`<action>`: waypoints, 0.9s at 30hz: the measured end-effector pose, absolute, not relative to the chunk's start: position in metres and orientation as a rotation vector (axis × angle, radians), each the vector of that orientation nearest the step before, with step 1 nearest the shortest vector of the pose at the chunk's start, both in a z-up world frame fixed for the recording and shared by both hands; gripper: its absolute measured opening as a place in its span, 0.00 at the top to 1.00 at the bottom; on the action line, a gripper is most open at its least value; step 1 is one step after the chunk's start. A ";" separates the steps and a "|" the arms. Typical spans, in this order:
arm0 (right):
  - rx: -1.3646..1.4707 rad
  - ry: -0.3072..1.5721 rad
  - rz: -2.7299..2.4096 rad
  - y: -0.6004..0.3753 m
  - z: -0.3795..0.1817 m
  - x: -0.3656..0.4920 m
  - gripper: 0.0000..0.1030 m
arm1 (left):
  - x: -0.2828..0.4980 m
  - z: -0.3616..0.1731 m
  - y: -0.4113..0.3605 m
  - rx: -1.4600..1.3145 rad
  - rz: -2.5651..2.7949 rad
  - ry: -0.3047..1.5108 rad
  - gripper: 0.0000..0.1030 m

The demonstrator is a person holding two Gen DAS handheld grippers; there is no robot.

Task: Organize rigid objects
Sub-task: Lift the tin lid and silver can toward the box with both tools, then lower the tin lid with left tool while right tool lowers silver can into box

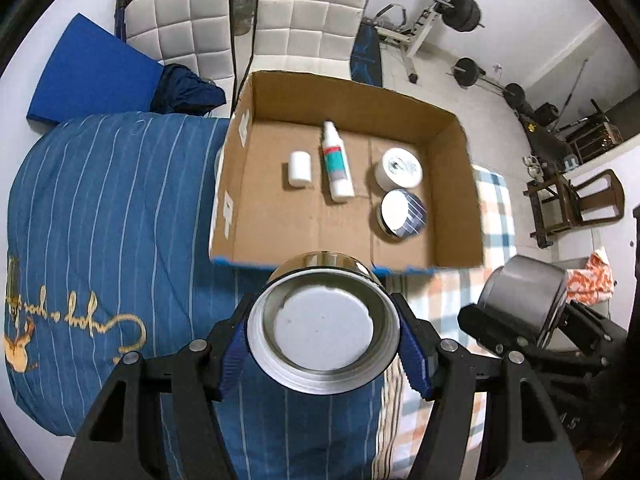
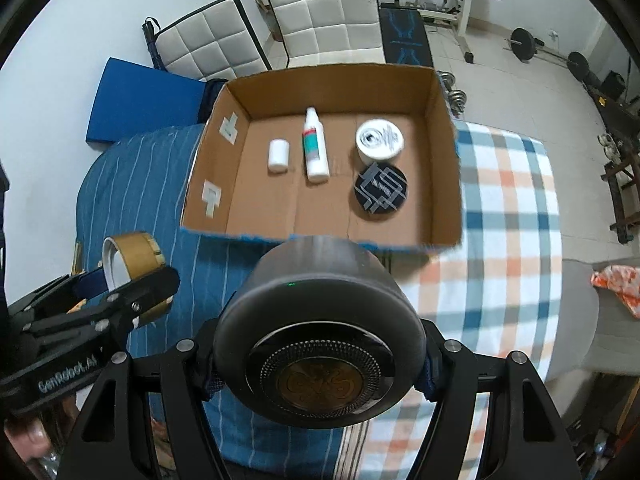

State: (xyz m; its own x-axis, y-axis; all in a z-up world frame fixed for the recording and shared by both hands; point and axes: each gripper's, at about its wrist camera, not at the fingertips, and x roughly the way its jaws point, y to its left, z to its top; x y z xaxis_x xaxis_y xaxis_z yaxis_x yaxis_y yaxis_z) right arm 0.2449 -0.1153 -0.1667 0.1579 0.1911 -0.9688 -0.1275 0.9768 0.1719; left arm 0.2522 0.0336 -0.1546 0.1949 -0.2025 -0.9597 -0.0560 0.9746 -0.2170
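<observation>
Carrying both loads, your left gripper (image 1: 323, 344) clamps the shiny steel round tin (image 1: 323, 334) and your right gripper (image 2: 318, 364) grips the dark grey round speaker (image 2: 318, 344); lower each into the open brown cardboard box (image 2: 444, 216) just ahead.

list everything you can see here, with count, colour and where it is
cardboard box: 1, brown, open, on the bed ahead of both grippers
small cylinder container: 1, white, lying in the box, left
spray bottle: 1, white with teal label, lying in the box, middle
round tins: 2, one white-lidded, one dark with silver pattern, in the box, right
striped bedcover: 1, blue, left of bed
checked blanket: 1, white, blue and orange, right of bed
quilted chairs: 2, white, behind the box
weight bench with barbells: black and white, far right
left gripper: black, jaws shut on a metal tin
right gripper: black, jaws shut on a dark round speaker
</observation>
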 end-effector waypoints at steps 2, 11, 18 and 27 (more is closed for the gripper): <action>0.039 1.401 0.230 -0.110 -0.177 0.264 0.29 | 0.277 -0.171 0.038 -0.239 -0.104 1.412 0.40; 0.010 1.512 0.239 -0.093 -0.266 0.336 0.29 | 0.345 -0.264 0.048 -0.326 -0.086 1.596 0.40; -0.015 1.613 0.255 -0.080 -0.332 0.360 0.29 | 0.368 -0.315 0.048 -0.310 -0.063 1.697 0.40; 0.002 1.662 0.274 -0.071 -0.359 0.373 0.29 | 0.373 -0.336 0.034 -0.260 -0.089 1.764 0.39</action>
State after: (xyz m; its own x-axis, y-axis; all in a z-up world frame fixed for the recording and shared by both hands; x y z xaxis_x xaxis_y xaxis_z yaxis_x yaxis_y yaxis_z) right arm 0.3727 -0.0706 -0.3595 -0.1137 0.1626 -0.9801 -0.1602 0.9706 0.1796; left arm 0.3733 0.0341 -0.3365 -0.1871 -0.2232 -0.9567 -0.1255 0.9713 -0.2020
